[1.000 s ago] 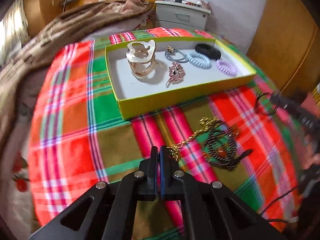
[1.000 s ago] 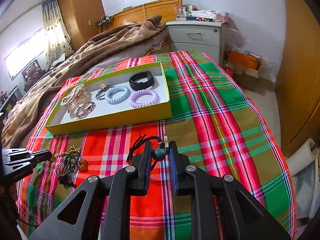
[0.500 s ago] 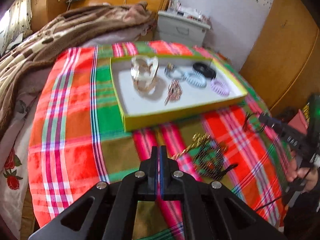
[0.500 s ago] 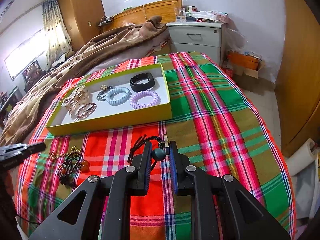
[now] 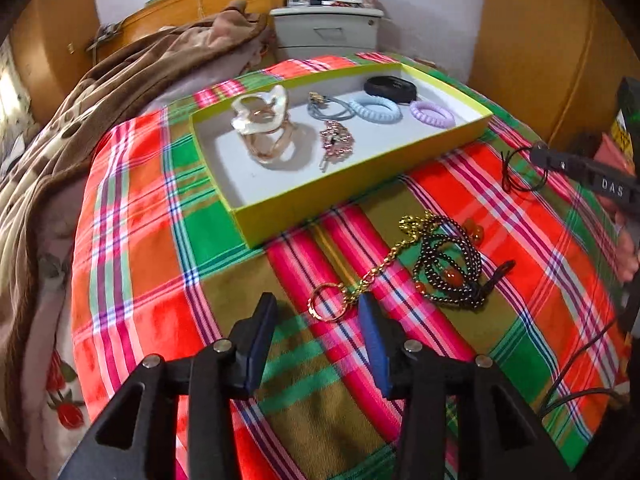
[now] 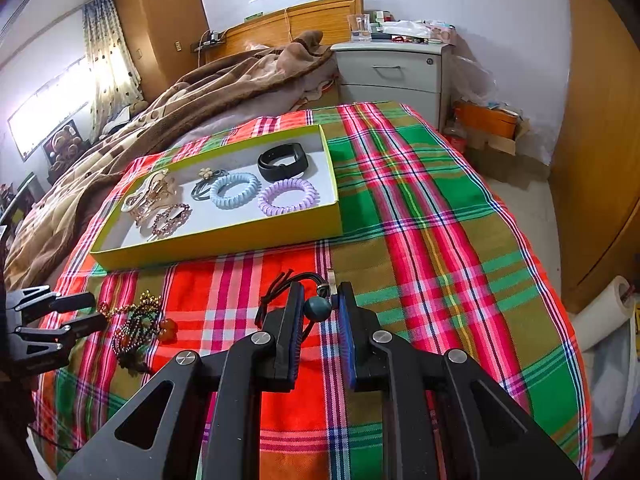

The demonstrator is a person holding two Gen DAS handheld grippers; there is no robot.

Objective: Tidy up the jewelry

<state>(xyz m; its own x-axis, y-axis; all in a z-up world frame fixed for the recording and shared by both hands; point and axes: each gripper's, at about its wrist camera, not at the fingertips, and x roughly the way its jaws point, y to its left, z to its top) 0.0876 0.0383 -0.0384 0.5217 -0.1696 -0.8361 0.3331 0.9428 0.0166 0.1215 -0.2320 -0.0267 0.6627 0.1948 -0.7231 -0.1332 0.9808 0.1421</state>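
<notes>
My left gripper (image 5: 316, 304) hangs over the plaid blanket with its jaws opening. The ring end of a gold chain (image 5: 380, 268) lies on the cloth between its fingertips, untouched. A dark beaded necklace (image 5: 448, 272) with orange beads lies coiled just right of the chain. My right gripper (image 6: 320, 290) is shut on a black cord hair tie (image 6: 318, 308) by its teal bead, and the cord loops out ahead of the fingers. The yellow-green box (image 6: 216, 244) beyond holds a clear hair claw (image 5: 260, 116), a pink rhinestone clip (image 5: 336, 142), a blue spiral tie (image 6: 234, 190), a purple one (image 6: 288, 196) and a black band (image 6: 282, 162).
A brown blanket (image 6: 180, 100) is heaped at the left and far side of the bed. A grey nightstand (image 6: 392, 72) stands behind it, wooden wardrobes at the right. The bed edge drops to the floor on the right. My left gripper (image 6: 100, 311) shows at the right wrist view's left edge.
My left gripper's jaws went from shut to wide apart, and the wrist rolled a little. The gold chain's ring now lies between its fingertips. My right gripper has not moved.
</notes>
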